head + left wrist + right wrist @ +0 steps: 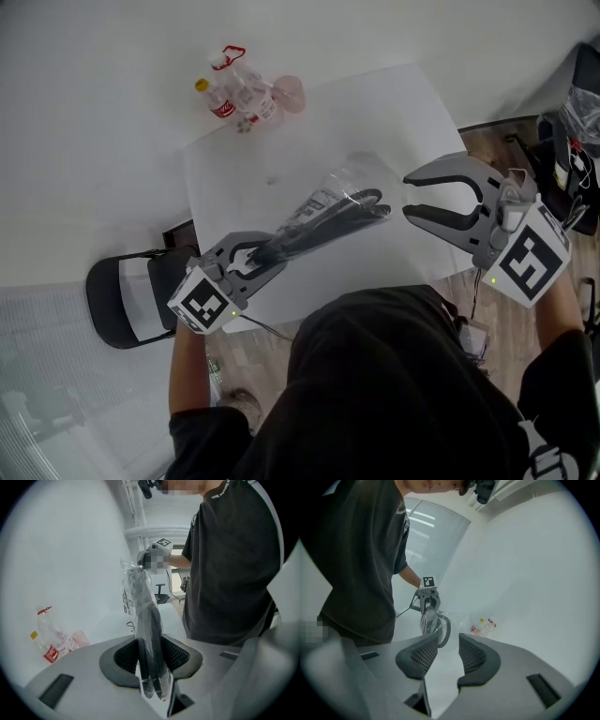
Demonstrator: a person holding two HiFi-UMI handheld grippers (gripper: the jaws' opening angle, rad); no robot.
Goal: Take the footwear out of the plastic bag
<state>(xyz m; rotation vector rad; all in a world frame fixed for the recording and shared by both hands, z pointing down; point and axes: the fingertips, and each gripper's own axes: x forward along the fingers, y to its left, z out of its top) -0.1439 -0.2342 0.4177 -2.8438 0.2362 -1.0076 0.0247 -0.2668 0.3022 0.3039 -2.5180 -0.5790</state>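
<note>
A pair of black footwear lies lengthwise inside a clear plastic bag, held slanting above the white table. My left gripper is shut on the near end of the bagged footwear, both pads pressing on it. My right gripper stands open just right of the bag's far end, with nothing between its fingers. In the right gripper view, the bag with the footwear hangs ahead of the open jaws, below the left gripper.
Two clear bottles and a pink cup stand at the table's far corner. A black chair sits to the left of the table on the floor. Dark equipment and cables are piled at the right edge.
</note>
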